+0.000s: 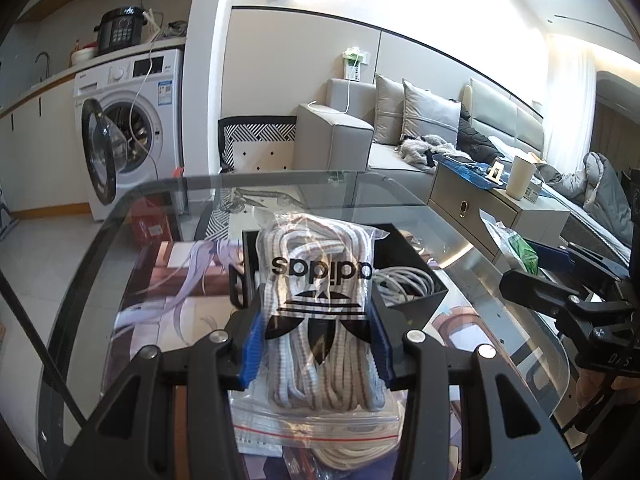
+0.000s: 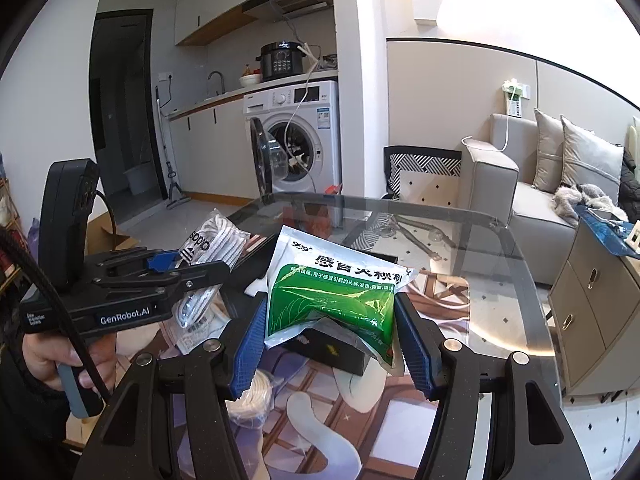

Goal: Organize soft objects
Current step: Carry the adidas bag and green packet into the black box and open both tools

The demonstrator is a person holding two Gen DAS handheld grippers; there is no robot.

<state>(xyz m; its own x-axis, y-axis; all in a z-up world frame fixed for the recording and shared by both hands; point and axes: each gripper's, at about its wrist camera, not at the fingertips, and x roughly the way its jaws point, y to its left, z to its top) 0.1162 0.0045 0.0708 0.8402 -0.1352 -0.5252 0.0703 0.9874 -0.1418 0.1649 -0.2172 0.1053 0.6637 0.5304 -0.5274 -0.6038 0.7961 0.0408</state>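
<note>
My left gripper [image 1: 318,344] is shut on a clear Adidas bag of white laces [image 1: 320,280] and holds it above the glass table, in front of a black open box [image 1: 416,276] that holds a coiled grey cable. My right gripper [image 2: 332,336] is shut on a green and white medicine pouch [image 2: 332,292], held above the same black box [image 2: 340,350]. The left gripper and its lace bag [image 2: 212,248] also show at the left of the right wrist view. The right gripper [image 1: 560,292] shows at the right edge of the left wrist view.
A zip bag with white cord [image 1: 320,432] lies under my left gripper; a cord coil [image 2: 256,396] lies on the glass table [image 2: 480,280]. A grey cabinet [image 2: 592,304] stands right of the table, a sofa [image 1: 360,140] and washing machine [image 1: 128,120] behind.
</note>
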